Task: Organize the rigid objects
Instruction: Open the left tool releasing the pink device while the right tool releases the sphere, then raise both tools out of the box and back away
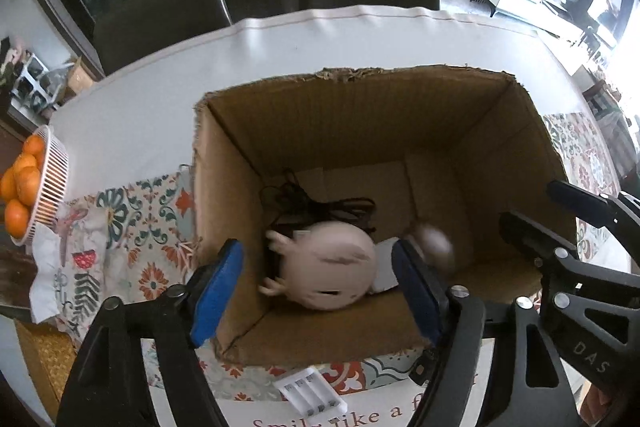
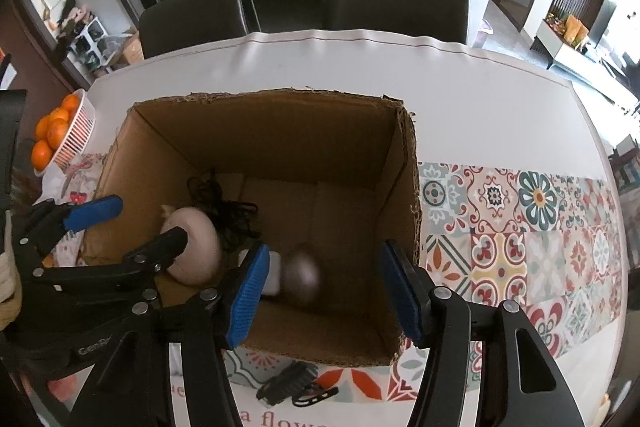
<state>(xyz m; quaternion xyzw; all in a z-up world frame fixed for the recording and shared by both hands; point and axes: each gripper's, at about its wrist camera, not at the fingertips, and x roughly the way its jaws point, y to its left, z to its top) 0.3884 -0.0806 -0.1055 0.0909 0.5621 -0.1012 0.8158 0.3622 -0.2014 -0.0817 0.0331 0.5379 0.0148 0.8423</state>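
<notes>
The worktop (image 2: 460, 75), covered in a white cloth with a patterned tile runner, carries an open cardboard box (image 1: 360, 123) at its middle. Both grippers hover over the box mouth. The left gripper (image 1: 316, 291) has its blue-padded fingers (image 1: 218, 291) spread wide and empty; the right gripper (image 2: 324, 291) is likewise spread, holding nothing.

Inside the box, a pale round figurine (image 1: 324, 265) with small antler-like nubs sits near the left wall, blurred, so whether it is at rest cannot be told. It looks like hard, smooth, hollow plastic or ceramic: probably light, possibly slippery and breakable, best taken across its widest girth rather than by the thin nubs. Beside it a smaller grey rounded object (image 2: 302, 277), also blurred, lies near a white flat piece, and a black tangled cable (image 2: 228, 211) rests behind.

Outside, on the runner just before the box, lie a white battery charger (image 1: 312, 393), stiff and flat, easy to pinch across its narrow sides, and a small black clip-like item (image 2: 294, 385).
</notes>
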